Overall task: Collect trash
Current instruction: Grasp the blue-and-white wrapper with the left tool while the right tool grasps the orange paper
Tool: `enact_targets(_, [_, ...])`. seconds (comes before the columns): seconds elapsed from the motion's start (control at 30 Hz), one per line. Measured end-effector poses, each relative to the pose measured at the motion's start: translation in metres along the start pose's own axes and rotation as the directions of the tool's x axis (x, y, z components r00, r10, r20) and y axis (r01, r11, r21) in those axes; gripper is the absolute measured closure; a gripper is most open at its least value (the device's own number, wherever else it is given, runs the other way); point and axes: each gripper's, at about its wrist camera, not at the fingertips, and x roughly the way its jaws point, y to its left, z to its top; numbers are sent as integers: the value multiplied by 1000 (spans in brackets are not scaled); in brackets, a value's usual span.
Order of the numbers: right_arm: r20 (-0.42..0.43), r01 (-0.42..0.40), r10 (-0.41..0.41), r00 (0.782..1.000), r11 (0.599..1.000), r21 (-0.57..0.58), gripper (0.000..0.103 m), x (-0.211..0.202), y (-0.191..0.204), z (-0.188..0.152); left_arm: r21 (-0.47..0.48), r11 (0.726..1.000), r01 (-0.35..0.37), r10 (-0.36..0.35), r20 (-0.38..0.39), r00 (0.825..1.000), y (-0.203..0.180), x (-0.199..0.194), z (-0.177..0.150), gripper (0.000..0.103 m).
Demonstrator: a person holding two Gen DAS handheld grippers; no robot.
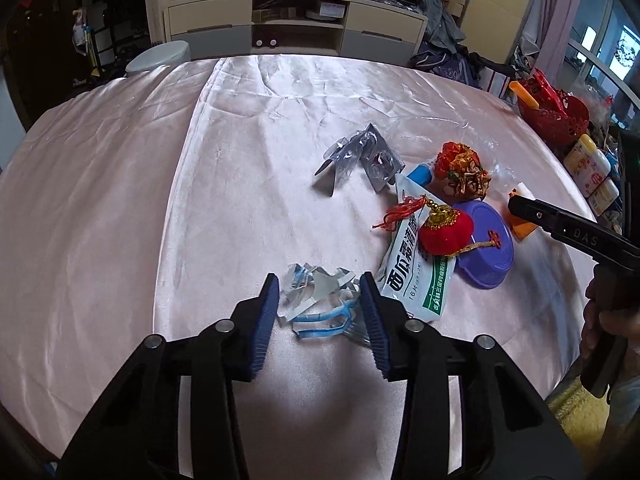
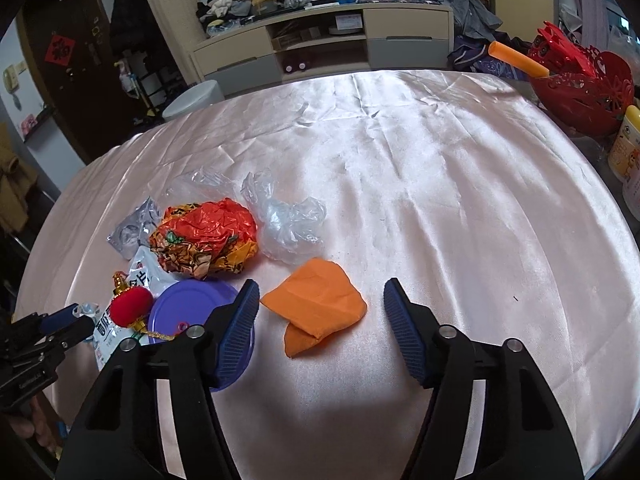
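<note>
My left gripper (image 1: 320,292) is open, its blue pads either side of a crumpled clear and blue plastic wrapper (image 1: 320,300) on the pink satin cloth (image 1: 120,200). Beyond it lie silver blister packs (image 1: 360,160), a white and green packet (image 1: 416,264), a red lantern ornament (image 1: 446,234), a purple lid (image 1: 490,252) and a crumpled red-orange wrapper (image 1: 464,172). My right gripper (image 2: 320,300) is open around an orange folded paper (image 2: 320,308). A clear plastic bag (image 2: 288,216) lies just beyond. The right gripper also shows in the left wrist view (image 1: 520,206).
A red basket (image 2: 580,96) and yellow-capped bottles (image 1: 592,168) stand at the table's right edge. A TV cabinet (image 1: 296,28) and a grey stool (image 1: 160,56) stand beyond the far edge.
</note>
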Motion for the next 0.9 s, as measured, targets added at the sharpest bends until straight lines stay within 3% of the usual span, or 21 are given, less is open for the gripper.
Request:
enact_targets(0.23, [-5, 47, -47, 999, 997, -53, 51, 6, 6, -4, 21, 1000, -8, 8, -6, 1000, -2, 2, -1, 91])
enact_targets(0.6, [20, 34, -33, 999, 998, -49, 52, -32, 4, -18, 14, 999, -36, 35, 45, 998, 1, -37, -13, 93])
enact_targets(0.9, [47, -24, 29, 998, 994, -104, 52, -86, 33, -46, 38, 998, -40, 36, 95, 995, -11, -89, -45, 93])
